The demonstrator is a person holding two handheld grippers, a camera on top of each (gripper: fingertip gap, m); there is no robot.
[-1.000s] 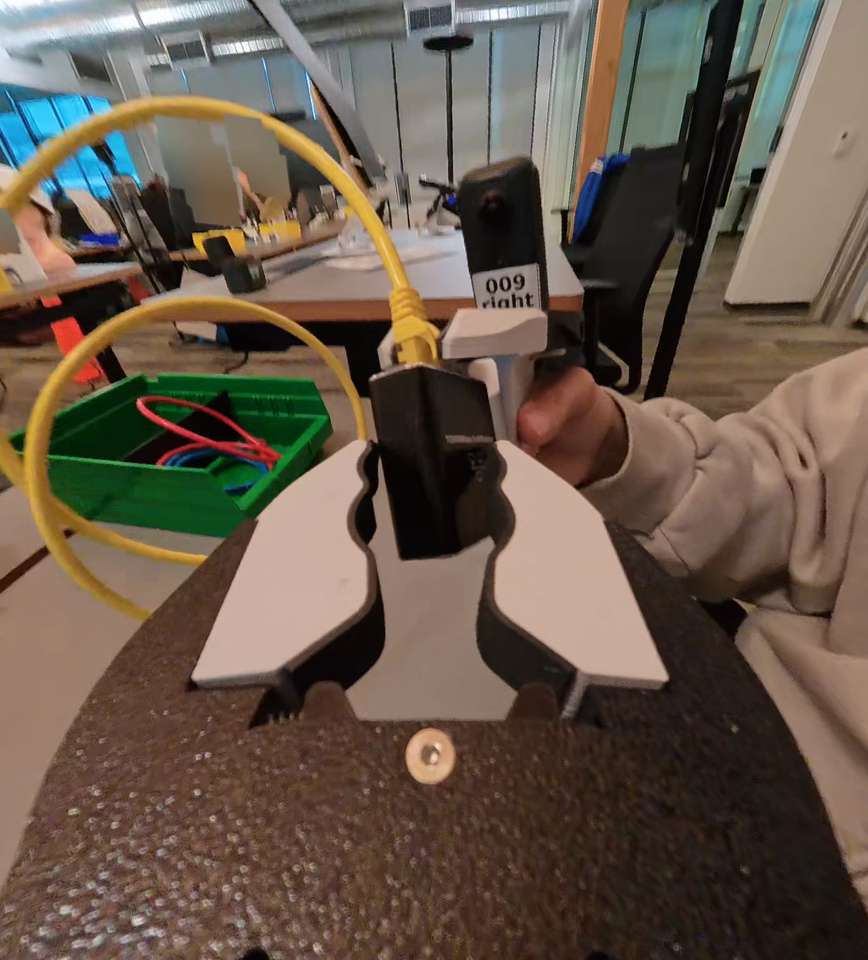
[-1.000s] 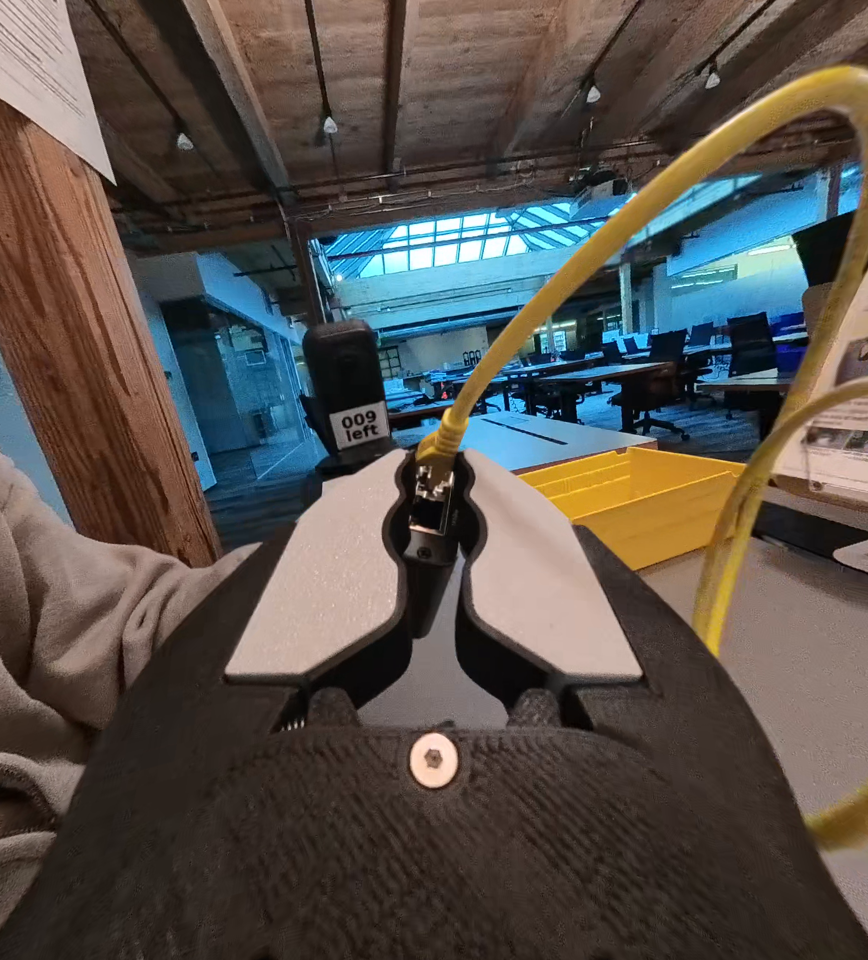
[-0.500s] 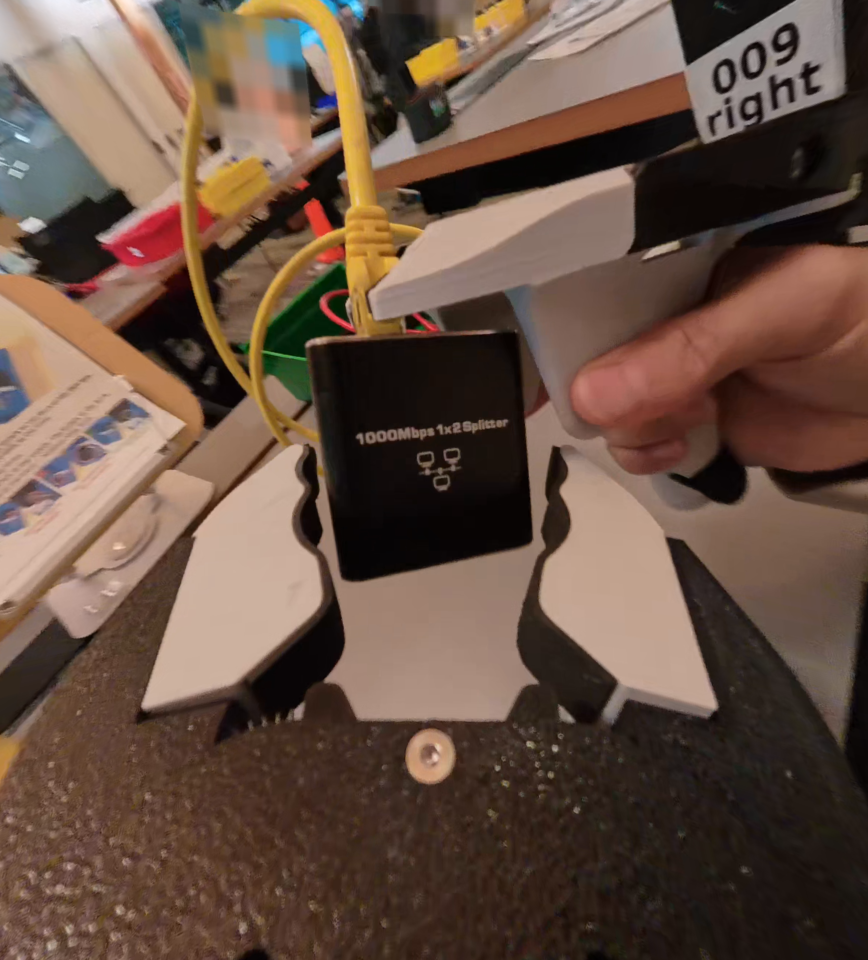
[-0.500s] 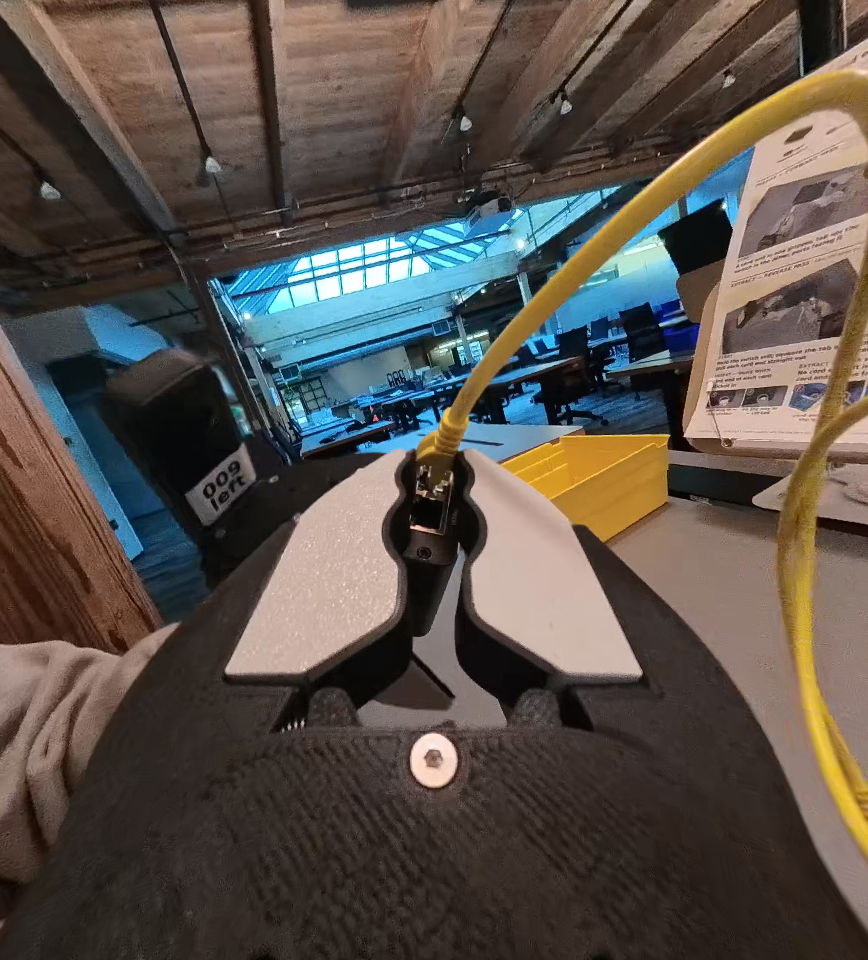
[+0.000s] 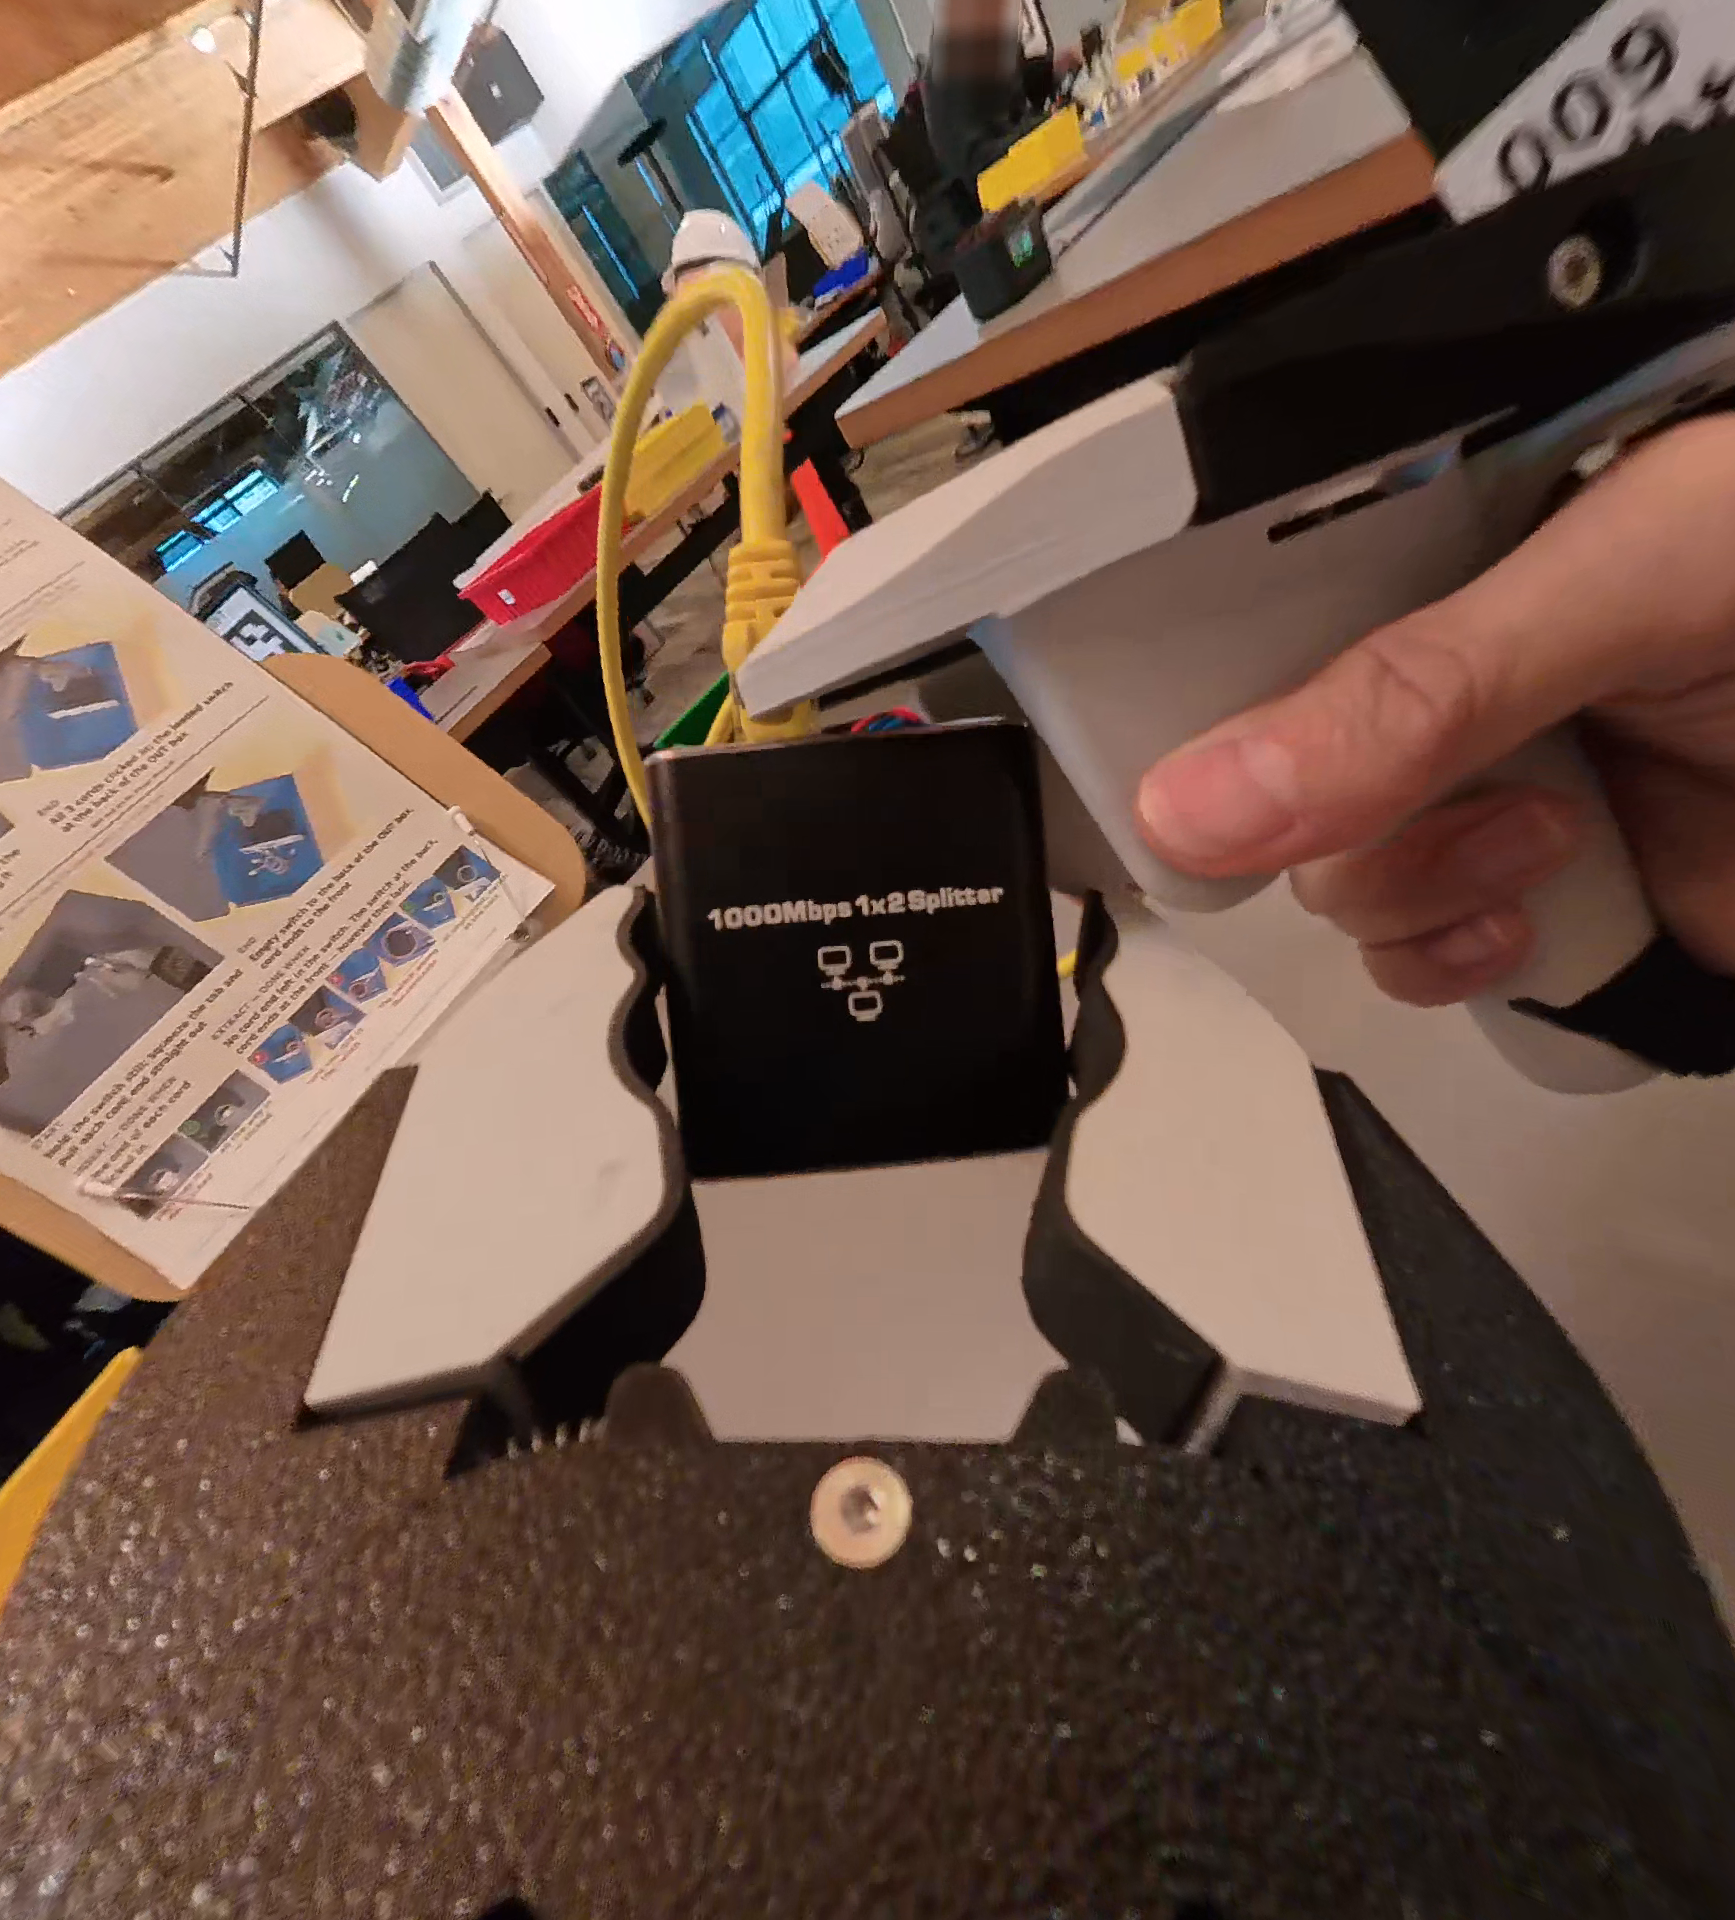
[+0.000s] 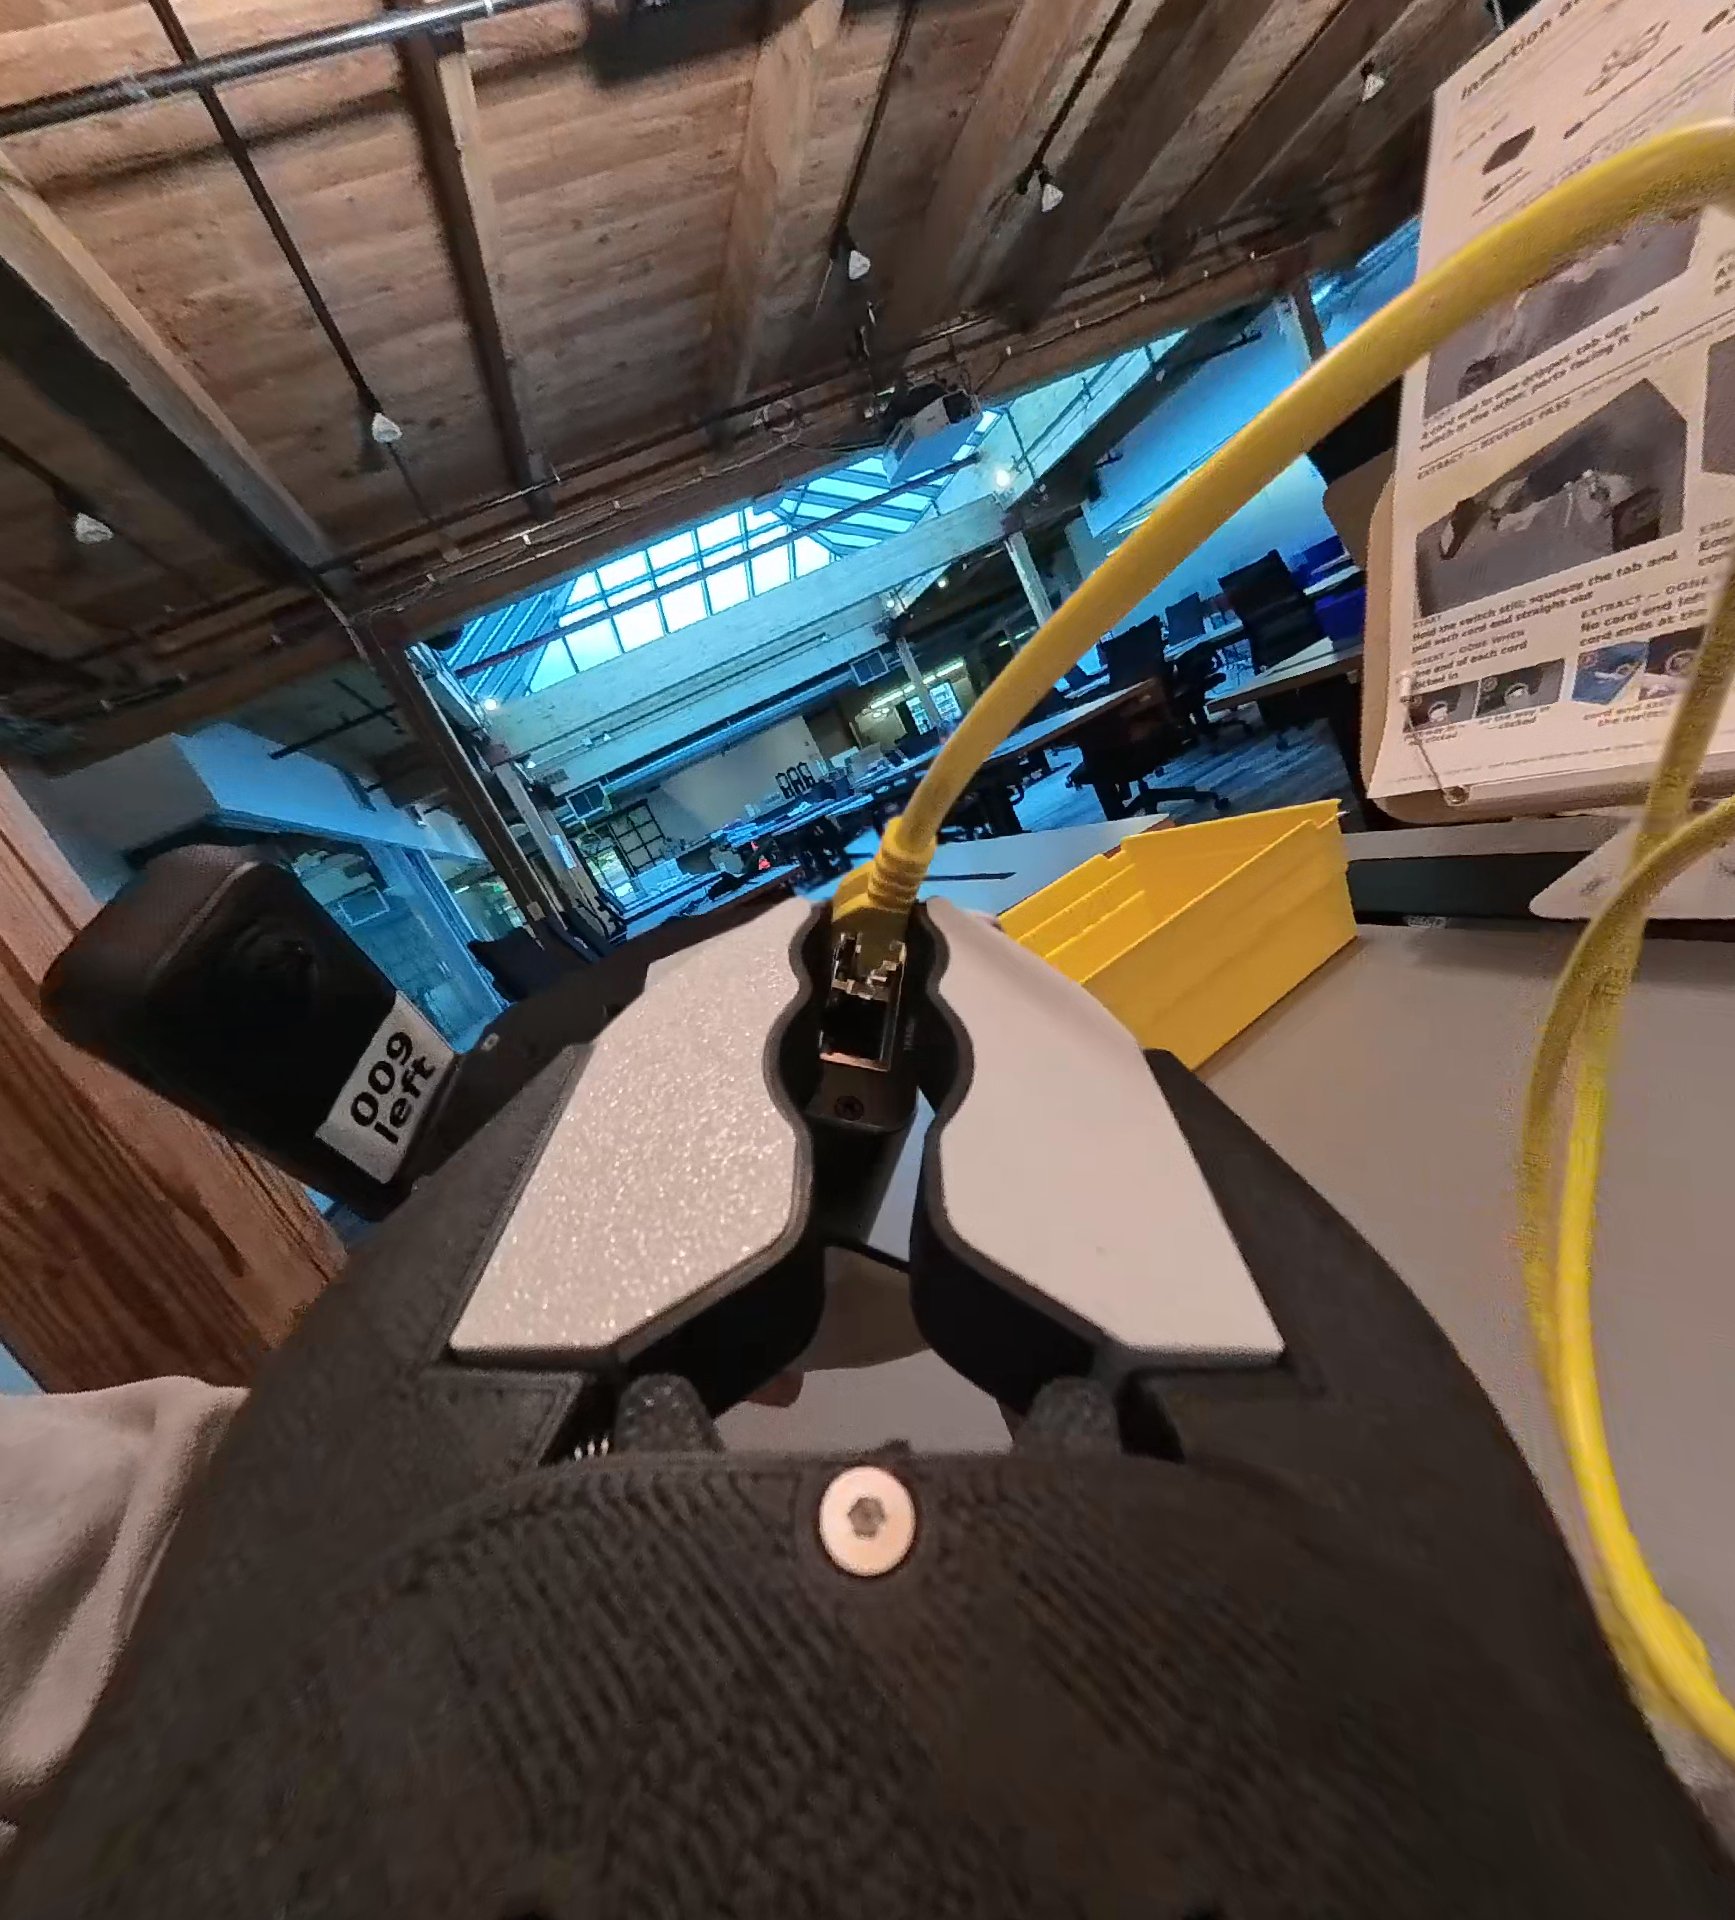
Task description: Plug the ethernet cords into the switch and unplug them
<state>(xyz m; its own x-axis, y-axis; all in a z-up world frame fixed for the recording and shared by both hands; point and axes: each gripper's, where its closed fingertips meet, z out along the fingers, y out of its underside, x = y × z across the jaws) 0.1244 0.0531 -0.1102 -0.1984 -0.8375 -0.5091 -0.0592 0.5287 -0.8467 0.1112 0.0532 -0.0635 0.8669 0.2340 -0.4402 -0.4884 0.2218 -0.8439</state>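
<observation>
From my left gripper (image 5: 861, 997), the black switch (image 5: 858, 945) sits clamped flat between my fingers, its far end pointing away, where the yellow cord (image 5: 761, 582) plugs in under my right gripper's grey finger (image 5: 956, 551).

From my right gripper (image 6: 863, 997), the jaws pinch narrow on the switch (image 6: 858, 1049) edge-on; the cord's plug (image 6: 884, 914) sits at my fingertips, looping off right.
</observation>
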